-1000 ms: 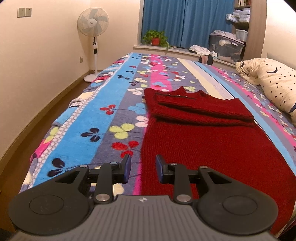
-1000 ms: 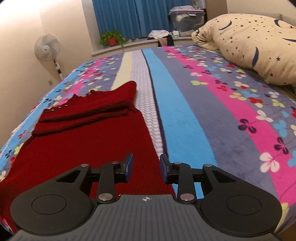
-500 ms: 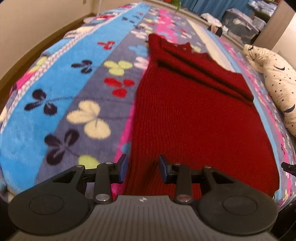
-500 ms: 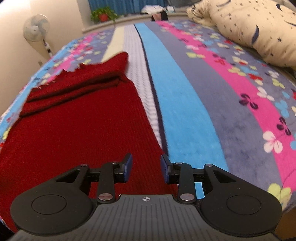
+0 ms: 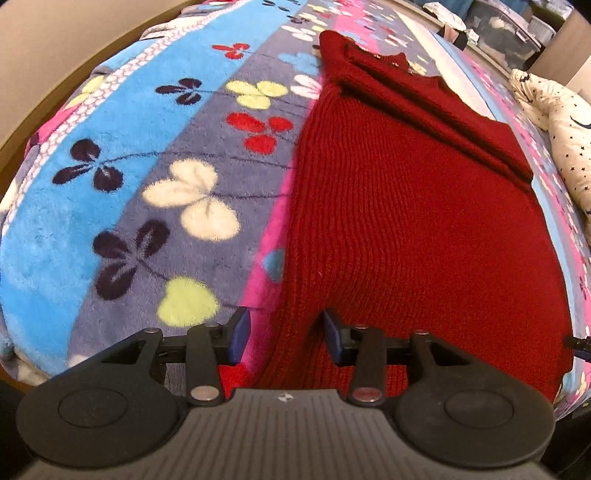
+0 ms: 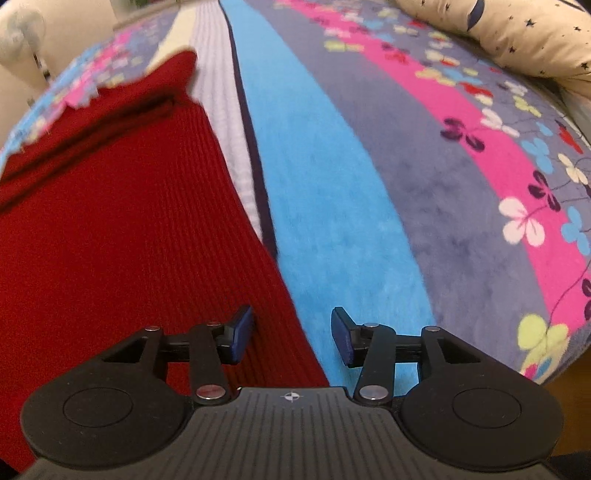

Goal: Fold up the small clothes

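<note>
A dark red knitted sweater (image 5: 413,206) lies flat on the flowered bedspread (image 5: 122,206), sleeves folded across its far end. My left gripper (image 5: 282,336) is open and low over the sweater's near left hem corner, its jaws on either side of the edge. In the right wrist view the sweater (image 6: 122,229) fills the left half. My right gripper (image 6: 291,334) is open and low over the near right hem corner, the sweater's side edge running between its jaws. Neither holds anything.
A star-patterned cream pillow (image 6: 517,33) lies at the bed's far right, also in the left wrist view (image 5: 561,122). A standing fan (image 6: 18,40) is by the wall on the left. The bed's near edge runs just under both grippers.
Both grippers have dropped and tilted down toward the sweater's near hem corners. Their jaws have opened wider. The sweater has not moved.
</note>
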Demonstrator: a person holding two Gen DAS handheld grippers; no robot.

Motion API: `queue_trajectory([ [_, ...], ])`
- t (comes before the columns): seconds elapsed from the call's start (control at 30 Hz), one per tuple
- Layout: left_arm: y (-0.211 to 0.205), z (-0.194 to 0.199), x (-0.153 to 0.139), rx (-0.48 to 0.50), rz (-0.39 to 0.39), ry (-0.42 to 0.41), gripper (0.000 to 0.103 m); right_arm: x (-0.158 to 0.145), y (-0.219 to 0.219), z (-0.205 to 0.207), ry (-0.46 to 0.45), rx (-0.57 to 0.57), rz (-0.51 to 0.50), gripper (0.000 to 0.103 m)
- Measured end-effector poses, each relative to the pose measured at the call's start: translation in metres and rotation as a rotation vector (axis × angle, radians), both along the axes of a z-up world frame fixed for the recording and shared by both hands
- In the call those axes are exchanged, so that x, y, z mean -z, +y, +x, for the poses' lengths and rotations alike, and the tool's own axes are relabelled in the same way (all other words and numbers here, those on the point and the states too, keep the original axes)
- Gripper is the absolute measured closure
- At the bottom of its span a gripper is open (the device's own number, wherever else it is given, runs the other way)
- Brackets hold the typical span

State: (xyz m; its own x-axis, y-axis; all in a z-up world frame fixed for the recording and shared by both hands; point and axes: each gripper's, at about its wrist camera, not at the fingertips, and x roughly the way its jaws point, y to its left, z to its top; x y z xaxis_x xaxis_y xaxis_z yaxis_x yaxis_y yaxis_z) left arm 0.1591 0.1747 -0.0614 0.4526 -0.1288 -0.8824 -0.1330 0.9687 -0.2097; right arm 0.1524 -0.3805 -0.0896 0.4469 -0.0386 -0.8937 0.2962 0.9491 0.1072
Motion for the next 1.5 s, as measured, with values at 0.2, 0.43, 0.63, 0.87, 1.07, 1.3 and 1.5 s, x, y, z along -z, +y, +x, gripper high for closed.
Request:
queue_trajectory([
  [0.2, -0.004, 0.0, 0.001, 0.014, 0.022, -0.001, 0.055, 0.001, 0.0, -0.001, 0.009, -0.014, -0.001, 0.054],
  [0.43, -0.004, -0.001, 0.001, 0.02, 0.025, -0.001, 0.055, -0.001, 0.006, -0.001, 0.001, -0.058, 0.018, 0.074],
  [0.63, -0.006, -0.002, 0.002, 0.029, 0.034, 0.0, 0.055, -0.003, 0.009, -0.001, -0.011, -0.074, 0.018, 0.089],
  [0.87, -0.008, -0.002, 0.002, 0.032, 0.04, -0.001, 0.055, -0.001, 0.009, -0.001, -0.005, -0.072, 0.009, 0.083],
  [1.07, -0.008, -0.002, 0.002, 0.033, 0.041, -0.002, 0.055, 0.001, 0.011, 0.0, 0.007, -0.07, -0.012, 0.072],
  [1.3, -0.007, -0.002, 0.003, 0.035, 0.042, -0.001, 0.055, 0.001, 0.013, -0.001, 0.01, -0.077, -0.017, 0.072],
  [1.5, -0.008, -0.002, 0.003, 0.039, 0.046, -0.001, 0.055, 0.001, 0.013, -0.001, 0.012, -0.078, -0.019, 0.072],
])
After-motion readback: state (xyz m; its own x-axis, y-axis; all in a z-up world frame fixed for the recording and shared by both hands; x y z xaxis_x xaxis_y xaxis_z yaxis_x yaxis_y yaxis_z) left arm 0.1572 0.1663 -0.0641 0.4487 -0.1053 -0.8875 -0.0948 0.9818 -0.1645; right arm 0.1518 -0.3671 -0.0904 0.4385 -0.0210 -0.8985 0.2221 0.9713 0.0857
